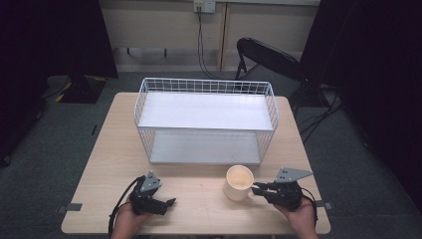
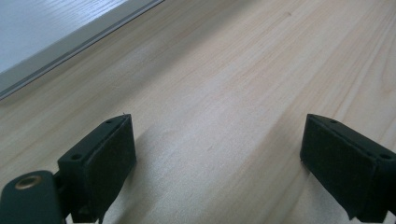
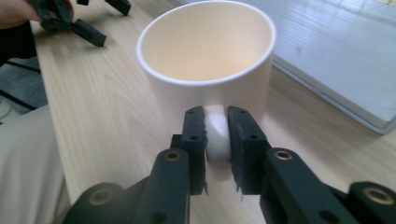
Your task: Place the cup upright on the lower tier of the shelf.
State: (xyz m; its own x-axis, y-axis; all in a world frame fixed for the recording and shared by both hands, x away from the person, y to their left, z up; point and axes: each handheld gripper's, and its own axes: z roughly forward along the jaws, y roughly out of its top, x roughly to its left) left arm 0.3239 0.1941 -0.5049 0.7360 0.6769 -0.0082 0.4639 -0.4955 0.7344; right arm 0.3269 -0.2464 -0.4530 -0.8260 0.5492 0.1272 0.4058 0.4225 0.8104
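High view: a cream mug is seen upright on the light wooden tabletop, near the front edge and right of centre. The right gripper is held level at the mug's right side, its fingers closed on the handle. The left gripper is seen at the front left, well apart from the mug, with bare tabletop between the two. A white wire basket is placed across the back half of the tabletop, its front rim near the mug. A strip of open surface is left between basket and front edge. A black chair stands beyond the far edge.

Left gripper view: the fingers are spread wide, with nothing between them, low over bare wood. The basket's white base edge is noted at upper left.

Right gripper view: the fingers are narrowed onto the mug's white handle, pads pressed on both sides. The mug's rim is seen whole, its inside bare. The basket's base lies just beyond on the right.
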